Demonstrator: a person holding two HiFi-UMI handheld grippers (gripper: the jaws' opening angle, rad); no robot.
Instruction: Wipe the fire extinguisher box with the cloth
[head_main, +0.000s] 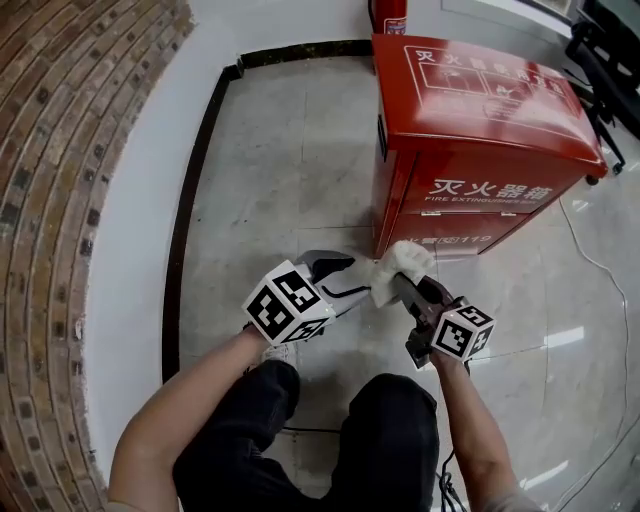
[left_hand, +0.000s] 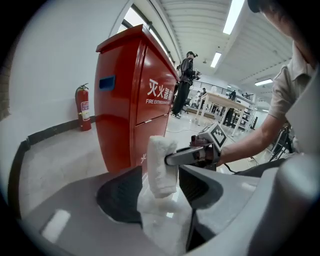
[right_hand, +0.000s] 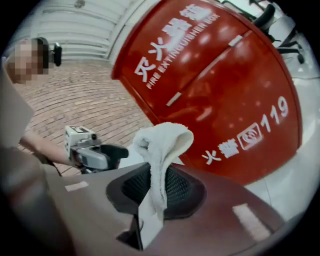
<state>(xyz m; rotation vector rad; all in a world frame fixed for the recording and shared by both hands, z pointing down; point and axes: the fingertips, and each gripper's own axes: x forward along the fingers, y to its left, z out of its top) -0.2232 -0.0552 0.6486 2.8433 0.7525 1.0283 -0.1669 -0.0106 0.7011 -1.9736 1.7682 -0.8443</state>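
The red fire extinguisher box (head_main: 480, 130) stands on the floor against the wall, its front with white lettering (right_hand: 220, 95) facing me. The white cloth (head_main: 402, 264) hangs in the air just in front of the box's lower left corner, between both grippers. My right gripper (head_main: 408, 287) is shut on one end of the cloth (right_hand: 161, 165), which rises out of the jaws and folds over. My left gripper (head_main: 356, 276) points at it from the left. Its jaws stand apart, with the cloth's other end (left_hand: 161, 200) lying between them.
A red fire extinguisher (left_hand: 84, 107) stands on the floor by the white wall behind the box. A brick wall (head_main: 60, 200) curves along my left. Tables and people (left_hand: 187, 75) are far off in the room. A cable (head_main: 600, 280) lies on the tiles right of the box.
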